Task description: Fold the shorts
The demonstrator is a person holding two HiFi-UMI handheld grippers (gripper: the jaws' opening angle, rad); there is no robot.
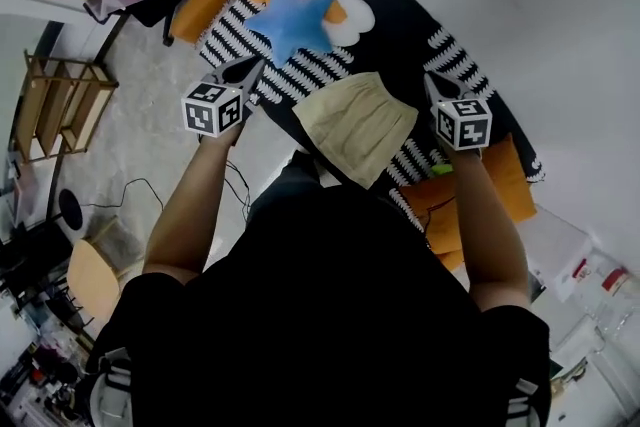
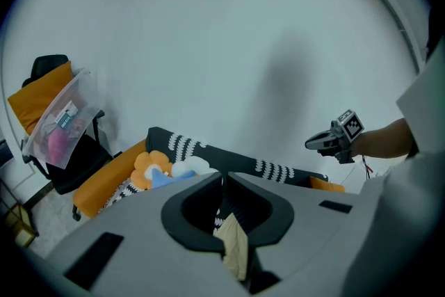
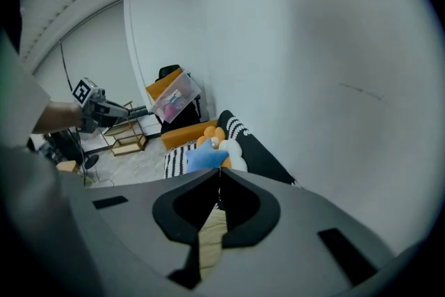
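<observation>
Both claws are clenched on cloth: the left gripper (image 1: 248,70) and the right gripper (image 1: 433,87) each pinch the beige shorts (image 1: 355,125), hanging above the striped sofa's (image 1: 400,35) front edge. Likely the spreading step; next, lay them flat before folding.

Shorts (image 1: 355,127) between left tongs (image 1: 258,65) and right tongs (image 1: 431,81), cushion (image 1: 292,20) on sofa (image 1: 400,25)

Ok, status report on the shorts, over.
Left tongs and right tongs both shut on the shorts. Shorts held in the air between them. Blue star cushion lies on the striped cover ahead.
</observation>
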